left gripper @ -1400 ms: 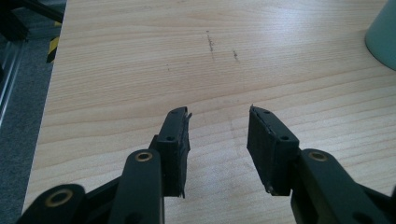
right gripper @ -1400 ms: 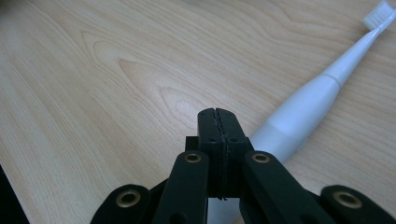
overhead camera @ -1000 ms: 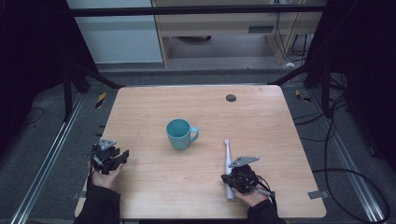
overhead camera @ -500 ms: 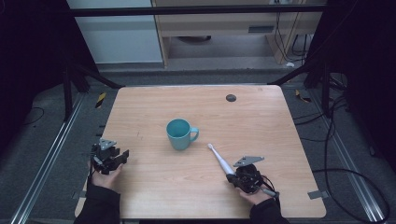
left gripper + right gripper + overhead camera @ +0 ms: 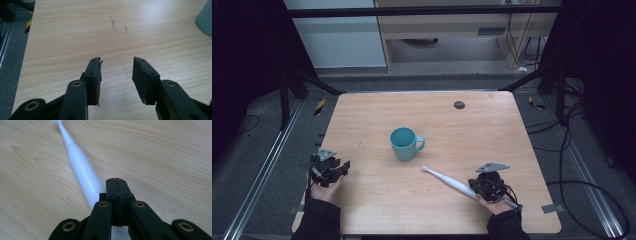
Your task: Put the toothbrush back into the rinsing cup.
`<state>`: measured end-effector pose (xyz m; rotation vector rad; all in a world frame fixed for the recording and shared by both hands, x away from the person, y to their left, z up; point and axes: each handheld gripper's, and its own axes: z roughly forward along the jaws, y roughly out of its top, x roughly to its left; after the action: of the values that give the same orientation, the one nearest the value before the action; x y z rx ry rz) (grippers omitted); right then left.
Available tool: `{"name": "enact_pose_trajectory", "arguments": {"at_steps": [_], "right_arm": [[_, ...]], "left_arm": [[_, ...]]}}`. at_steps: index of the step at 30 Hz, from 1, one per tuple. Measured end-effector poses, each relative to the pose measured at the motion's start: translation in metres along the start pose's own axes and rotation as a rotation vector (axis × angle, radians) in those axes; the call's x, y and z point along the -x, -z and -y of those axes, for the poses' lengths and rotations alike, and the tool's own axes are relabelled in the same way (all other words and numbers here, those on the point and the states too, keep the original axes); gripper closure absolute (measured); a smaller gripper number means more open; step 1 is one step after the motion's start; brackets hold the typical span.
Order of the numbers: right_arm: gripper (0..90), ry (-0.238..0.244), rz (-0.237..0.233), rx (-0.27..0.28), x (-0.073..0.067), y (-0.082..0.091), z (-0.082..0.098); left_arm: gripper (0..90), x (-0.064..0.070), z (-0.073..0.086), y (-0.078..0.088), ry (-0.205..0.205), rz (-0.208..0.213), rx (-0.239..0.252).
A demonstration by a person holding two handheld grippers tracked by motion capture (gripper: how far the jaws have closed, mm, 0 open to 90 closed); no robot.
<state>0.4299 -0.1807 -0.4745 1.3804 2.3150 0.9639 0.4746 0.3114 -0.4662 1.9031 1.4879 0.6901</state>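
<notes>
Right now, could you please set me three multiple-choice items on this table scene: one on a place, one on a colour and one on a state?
1. Where is the toothbrush?
A. Inside the mug
B. Flat on the table, head toward the mug
C. On the floor

2. What colour is the mug?
A. Teal
B. Red
C. Black

3. How do the left gripper jaws stand?
A. Shut on the mug
B. Shut on the toothbrush
C. Open, nothing between them

Answers: 1 B, as the high view shows it lying on the wood; 2 A, its body is teal; 3 C, bare table shows between the jaws.
</notes>
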Motion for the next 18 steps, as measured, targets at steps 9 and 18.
{"name": "enact_pose_trajectory", "arguments": {"at_steps": [9,18], "right_arm": [[90.0,-0.009,0.012,-0.008,0.0031,0.0031,0.0055],[90.0,-0.005,0.007,-0.005,0.0046,0.004,0.0046]], "left_arm": [[57.9,0.0005,-0.0001,0.0002,0.0,-0.001,0.002],[58.0,0.0003,-0.0002,0.0001,0.0,0.002,0.002]]}}
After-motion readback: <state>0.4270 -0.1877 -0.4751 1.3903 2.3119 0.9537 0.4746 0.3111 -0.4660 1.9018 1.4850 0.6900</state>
